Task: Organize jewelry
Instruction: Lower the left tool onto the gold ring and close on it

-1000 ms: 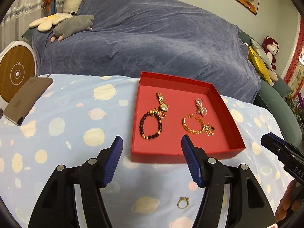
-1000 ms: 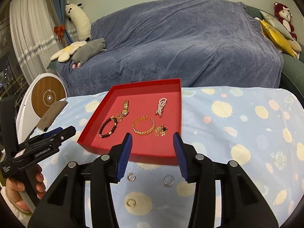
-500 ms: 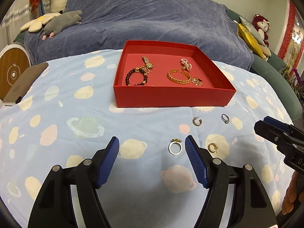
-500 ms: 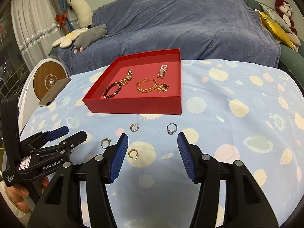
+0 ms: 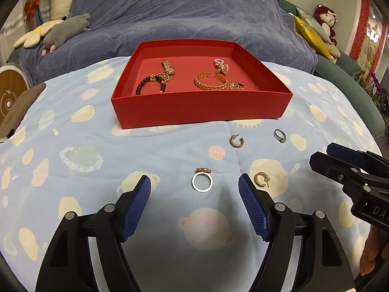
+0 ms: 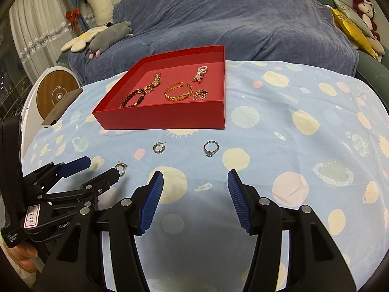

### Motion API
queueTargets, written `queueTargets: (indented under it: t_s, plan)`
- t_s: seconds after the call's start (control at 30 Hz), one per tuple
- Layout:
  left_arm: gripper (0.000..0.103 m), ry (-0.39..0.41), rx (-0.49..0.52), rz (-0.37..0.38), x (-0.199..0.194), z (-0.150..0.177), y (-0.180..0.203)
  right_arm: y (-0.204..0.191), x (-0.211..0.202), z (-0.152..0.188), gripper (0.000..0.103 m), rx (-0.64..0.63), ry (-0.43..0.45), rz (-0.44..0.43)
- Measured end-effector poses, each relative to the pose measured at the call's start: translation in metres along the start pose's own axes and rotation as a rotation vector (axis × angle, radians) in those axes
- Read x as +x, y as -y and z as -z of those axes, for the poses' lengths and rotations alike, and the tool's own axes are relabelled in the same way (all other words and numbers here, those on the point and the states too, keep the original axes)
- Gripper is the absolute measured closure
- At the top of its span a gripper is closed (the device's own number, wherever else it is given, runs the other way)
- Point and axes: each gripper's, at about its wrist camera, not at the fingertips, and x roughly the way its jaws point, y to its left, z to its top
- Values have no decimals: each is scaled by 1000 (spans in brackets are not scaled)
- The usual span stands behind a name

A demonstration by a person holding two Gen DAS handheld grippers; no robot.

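A red tray holds a bead bracelet, a watch, a gold bangle and pearl pieces. On the cloth lie a crowned ring, a stone ring and two gold hoop earrings. My left gripper is open, its jaws either side of the crowned ring, slightly short of it. My right gripper is open and empty, short of the stone ring.
The table wears a light-blue planet-print cloth. A brown phone-like slab lies at its left edge. A blue-covered sofa with plush toys stands behind. The left gripper's body shows at the right wrist view's lower left.
Both grippers have drawn back from the tray and lowered toward the cloth. The loose rings and earrings have come into view. The left gripper now frames the crowned ring.
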Motion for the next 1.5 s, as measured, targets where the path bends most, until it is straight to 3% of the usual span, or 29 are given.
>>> queueTargets:
  t_s: [0.9, 1.37, 1.5]
  plan:
    - [31, -39, -25, -16, 16, 4, -3, -8, 7, 4, 48, -29, -21, -2]
    - [31, -28, -17, -43, 25, 1, -1, -8, 10, 4, 39, -29, -26, 8]
    - [41, -18, 9, -47, 26, 0, 3, -8, 11, 4, 39, -29, -27, 9]
